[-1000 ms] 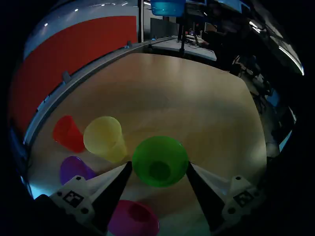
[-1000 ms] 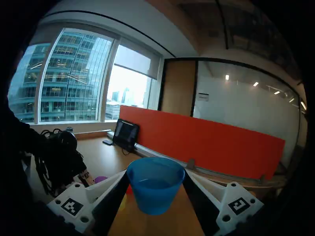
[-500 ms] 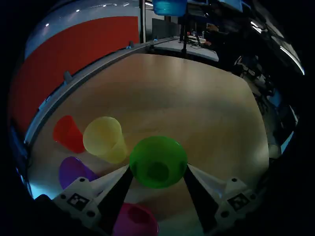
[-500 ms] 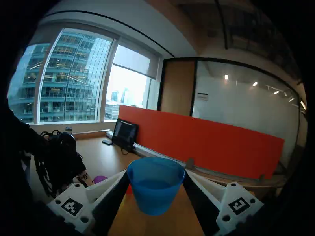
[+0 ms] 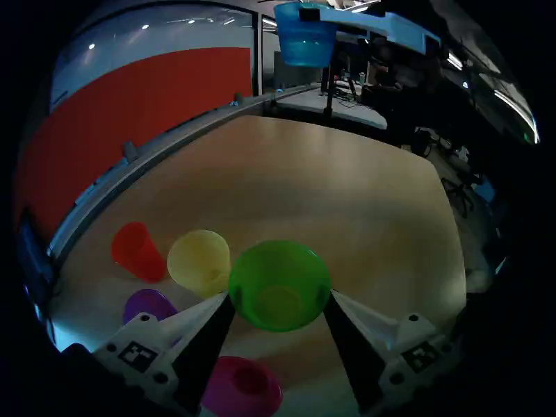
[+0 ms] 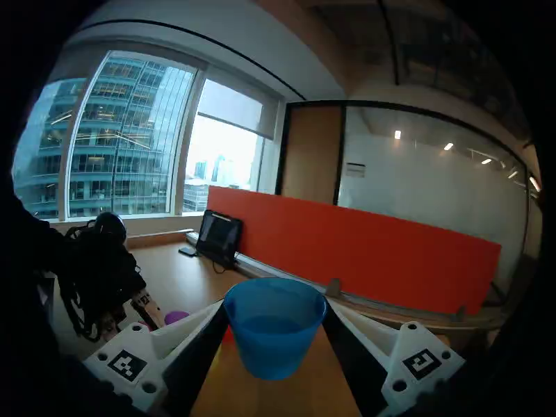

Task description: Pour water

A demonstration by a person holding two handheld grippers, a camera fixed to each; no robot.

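Grip check: left gripper (image 5: 276, 297) clamped on green cup (image 5: 279, 278), right gripper (image 6: 274, 309) clamped on blue cup (image 6: 274, 340), water inside. Bring blue rim above green mouth, then tip slowly.

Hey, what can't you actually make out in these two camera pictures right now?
- Left gripper view: pink cup is cut off by the bottom edge; purple cup is partly behind the left claw's finger.
- Left gripper view: too dim to tell whether green cup holds water.
- Right gripper view: blue cup hides much of the table.
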